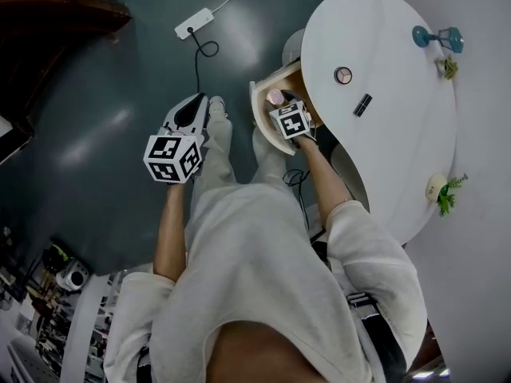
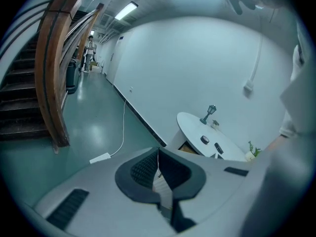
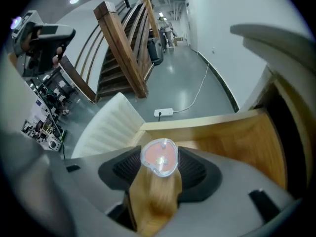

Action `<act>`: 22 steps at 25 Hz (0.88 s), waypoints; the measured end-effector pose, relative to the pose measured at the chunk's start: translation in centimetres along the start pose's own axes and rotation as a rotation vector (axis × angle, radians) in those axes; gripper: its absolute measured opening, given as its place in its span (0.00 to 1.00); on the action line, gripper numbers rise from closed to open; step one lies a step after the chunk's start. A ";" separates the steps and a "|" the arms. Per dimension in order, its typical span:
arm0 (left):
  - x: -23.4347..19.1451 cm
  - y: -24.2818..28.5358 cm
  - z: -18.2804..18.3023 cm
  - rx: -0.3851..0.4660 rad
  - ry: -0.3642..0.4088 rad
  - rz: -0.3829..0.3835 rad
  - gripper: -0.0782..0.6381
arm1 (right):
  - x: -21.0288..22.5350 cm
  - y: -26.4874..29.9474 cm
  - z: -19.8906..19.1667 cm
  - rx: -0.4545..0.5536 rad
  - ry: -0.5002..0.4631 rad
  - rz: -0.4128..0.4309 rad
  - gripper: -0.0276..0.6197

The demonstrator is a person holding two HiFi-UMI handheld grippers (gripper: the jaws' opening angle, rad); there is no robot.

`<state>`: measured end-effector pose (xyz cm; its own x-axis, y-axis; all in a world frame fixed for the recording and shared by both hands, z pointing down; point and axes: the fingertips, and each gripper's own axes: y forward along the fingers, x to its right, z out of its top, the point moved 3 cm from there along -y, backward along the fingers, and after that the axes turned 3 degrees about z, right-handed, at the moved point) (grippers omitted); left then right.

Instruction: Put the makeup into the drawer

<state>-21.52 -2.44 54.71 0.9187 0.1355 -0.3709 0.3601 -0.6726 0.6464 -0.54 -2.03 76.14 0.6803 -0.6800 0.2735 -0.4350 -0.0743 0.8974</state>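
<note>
White sleeves and shoulders of the person (image 1: 263, 294) fill the bottom of the head view, with both arms stretched out ahead. The right tongs (image 1: 278, 100) are clamped on a round clear-cased pink compact (image 1: 275, 96), and they hang over the open drawer (image 1: 260, 110) that juts out from under the white counter (image 1: 391, 142). In the right gripper view the compact (image 3: 159, 156) sits upright between the two dark pads (image 3: 193, 169), pinched at its sides. Below and beyond it is the drawer's wooden floor (image 3: 232, 137), and the ribbed white drawer front (image 3: 106, 127) is to the left.

The left tongs (image 1: 194, 106) are held over the dark green floor (image 1: 96, 94), well left of the drawer. In the left gripper view their jaws are together with nothing between them (image 2: 158, 156).

On the counter lie a second round compact (image 1: 343, 75) and, near it, a black lipstick tube (image 1: 363, 104). A teal lamp (image 1: 439, 37) and a small plant (image 1: 449, 68) stand at the far end, and another plant in a pale pot (image 1: 443, 190) is near the near edge. A white power strip (image 1: 194, 22) lies on the floor with its cord trailing away.
</note>
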 end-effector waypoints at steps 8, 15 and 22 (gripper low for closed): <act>-2.2 1.1 -1.3 -0.051 -0.024 0.018 0.13 | 2.4 6.7 -1.7 -0.112 0.010 -0.007 0.40; -3.1 1.5 -2.1 -0.073 -0.031 0.024 0.13 | 3.1 8.7 -3.2 -0.172 -0.004 -0.044 0.40; -2.8 1.6 -2.0 -0.065 -0.032 0.017 0.13 | 3.0 8.6 -3.2 -0.142 0.001 -0.020 0.47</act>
<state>-23.16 -2.41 58.10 0.9197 0.1006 -0.3796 0.3551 -0.6258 0.6944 -0.38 -2.36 85.79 0.6888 -0.6785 0.2554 -0.3338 0.0158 0.9425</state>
